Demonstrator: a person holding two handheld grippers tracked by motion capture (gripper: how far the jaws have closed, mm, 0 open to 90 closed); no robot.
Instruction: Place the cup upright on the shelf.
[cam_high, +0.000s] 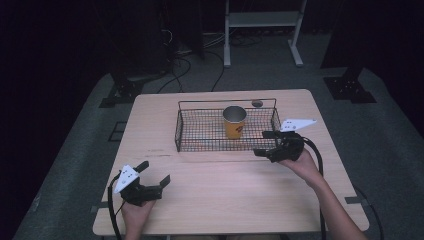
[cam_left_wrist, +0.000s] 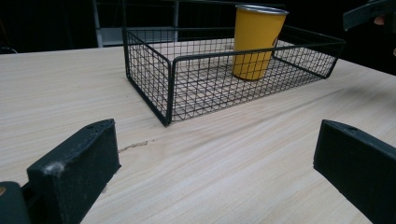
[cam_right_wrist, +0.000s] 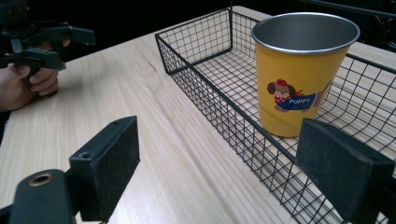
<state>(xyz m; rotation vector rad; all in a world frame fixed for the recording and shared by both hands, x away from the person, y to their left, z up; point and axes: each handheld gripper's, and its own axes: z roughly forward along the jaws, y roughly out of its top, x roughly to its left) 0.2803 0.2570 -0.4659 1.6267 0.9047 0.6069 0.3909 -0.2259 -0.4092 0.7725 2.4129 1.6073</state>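
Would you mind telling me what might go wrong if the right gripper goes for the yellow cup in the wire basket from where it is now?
The right gripper, jaws open, sits just outside the black wire basket; coming in low, a jaw might catch the basket's near wall and drag it. The tall yellow metal cup stands upright on the mesh, so an off-centre nudge could tip it. The left gripper is far off, open, and not steadying the basket.

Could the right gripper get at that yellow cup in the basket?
Probably yes: the right gripper is open beside the wire basket, whose top is open, and the yellow cup rises above its rim.
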